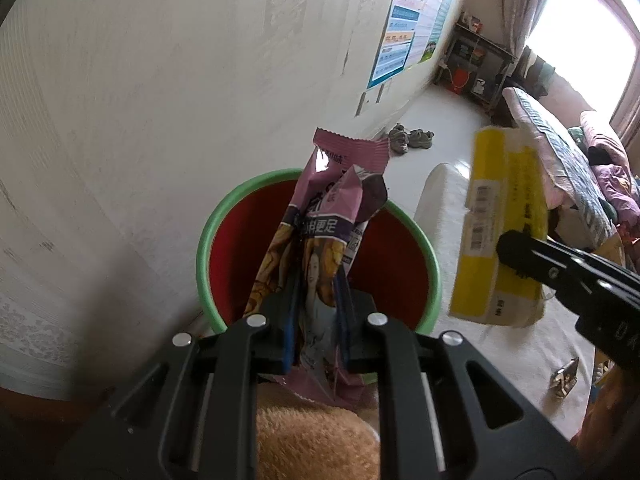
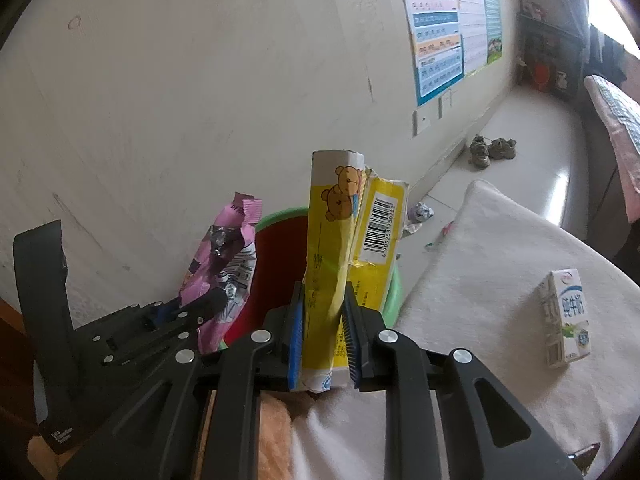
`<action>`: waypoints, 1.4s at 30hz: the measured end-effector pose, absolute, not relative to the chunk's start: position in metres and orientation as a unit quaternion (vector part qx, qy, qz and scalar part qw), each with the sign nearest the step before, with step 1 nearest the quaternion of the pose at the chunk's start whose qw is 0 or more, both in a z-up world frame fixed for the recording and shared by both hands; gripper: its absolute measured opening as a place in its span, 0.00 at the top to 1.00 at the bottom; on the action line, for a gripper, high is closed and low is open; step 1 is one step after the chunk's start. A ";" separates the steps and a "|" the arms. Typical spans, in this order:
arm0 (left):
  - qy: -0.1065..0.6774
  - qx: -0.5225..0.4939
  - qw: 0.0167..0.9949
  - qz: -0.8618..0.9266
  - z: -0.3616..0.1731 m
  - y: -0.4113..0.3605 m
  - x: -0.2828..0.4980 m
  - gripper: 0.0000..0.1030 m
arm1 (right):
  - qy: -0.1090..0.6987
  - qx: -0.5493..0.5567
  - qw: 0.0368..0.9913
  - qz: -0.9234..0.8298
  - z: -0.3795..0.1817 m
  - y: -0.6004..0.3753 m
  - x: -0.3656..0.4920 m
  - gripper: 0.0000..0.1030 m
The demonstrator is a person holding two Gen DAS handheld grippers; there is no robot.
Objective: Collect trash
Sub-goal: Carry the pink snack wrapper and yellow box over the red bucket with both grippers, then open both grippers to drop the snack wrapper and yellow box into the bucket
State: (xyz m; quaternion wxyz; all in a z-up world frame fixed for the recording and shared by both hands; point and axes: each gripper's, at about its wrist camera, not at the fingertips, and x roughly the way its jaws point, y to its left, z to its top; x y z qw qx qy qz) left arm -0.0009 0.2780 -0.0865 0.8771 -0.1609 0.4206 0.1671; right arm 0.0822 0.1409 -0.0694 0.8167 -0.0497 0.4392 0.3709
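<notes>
My left gripper [image 1: 316,316] has its blue-padded jaws clamped on a crumpled pink and purple plastic snack wrapper [image 1: 320,216], which stands up from between the pads and leans over the mouth of the round bin with the green rim and red inside [image 1: 208,248]. That bin sits against the pale patterned wall [image 1: 140,120], just beside the edge of the white cloth-covered surface [image 1: 440,196]. My right gripper [image 2: 322,340] is closed tight on a flattened yellow cardboard box printed with cartoon bears and a barcode [image 2: 340,224]; the box rises upright between my pads, and from the right wrist view it stands in front of the bin's rim, with the snack wrapper just to its left. In the left wrist view the yellow box hangs to the right of the bin, above the white cloth, not over the opening. A small white milk carton with blue lettering [image 2: 566,316] stands upright on the white cloth, well apart from both of my grippers. A crumpled shiny foil wrapper [image 1: 564,378] lies on the cloth near the right edge of the left wrist view. On the pale floor beyond the bin lie a scrunched silvery wrapper [image 2: 420,216] and a pair of brown shoes [image 2: 492,150] by the wall, under a colourful poster [image 2: 452,28].
</notes>
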 end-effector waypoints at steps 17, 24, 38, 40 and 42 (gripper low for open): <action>0.416 -0.186 0.871 0.183 -0.099 0.294 0.004 0.40 | 0.449 -0.031 0.812 0.371 -0.073 0.145 0.081 0.81; 0.415 -0.179 0.873 0.182 -0.094 0.288 0.002 0.40 | 0.441 -0.007 0.818 0.369 -0.058 0.115 0.074 0.81; 0.423 -0.162 0.880 0.141 -0.087 0.239 -0.004 0.40 | 0.507 0.028 0.822 0.259 -0.097 -0.012 0.027 0.61; 0.432 -0.158 0.879 0.127 -0.090 0.224 0.001 0.40 | 0.522 0.042 0.826 0.209 -0.110 -0.046 0.025 0.61; 0.438 -0.155 0.878 0.115 -0.092 0.213 0.005 0.40 | 0.528 0.063 0.833 0.151 -0.120 -0.084 0.025 0.60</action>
